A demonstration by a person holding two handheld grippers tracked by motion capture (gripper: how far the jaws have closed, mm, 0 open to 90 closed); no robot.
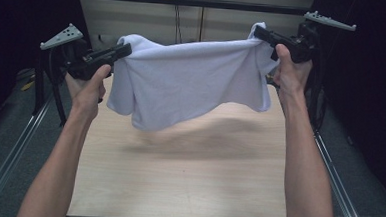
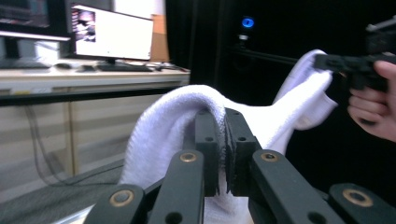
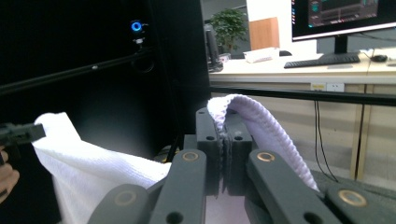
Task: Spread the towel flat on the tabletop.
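Observation:
A white towel [image 1: 192, 83] hangs stretched in the air above the wooden table [image 1: 187, 178], sagging between my two grippers. My left gripper [image 1: 126, 49] is shut on its upper left corner, and my right gripper [image 1: 257, 33] is shut on its upper right corner. In the left gripper view the white towel [image 2: 163, 121] drapes over the closed jaws of my left gripper [image 2: 223, 116] and runs across to the other gripper [image 2: 327, 61]. In the right gripper view my right gripper [image 3: 223, 116] pinches a fold of the white towel [image 3: 261, 126], which trails left to the far gripper [image 3: 28, 131].
Metal rails [image 1: 24, 134] run along both sides of the table. A black bar [image 1: 186, 2] crosses behind it, with a pale wall panel beyond. Desks with monitors [image 2: 112, 32] and a keyboard [image 3: 322, 59] stand farther back. Dark curtains flank the area.

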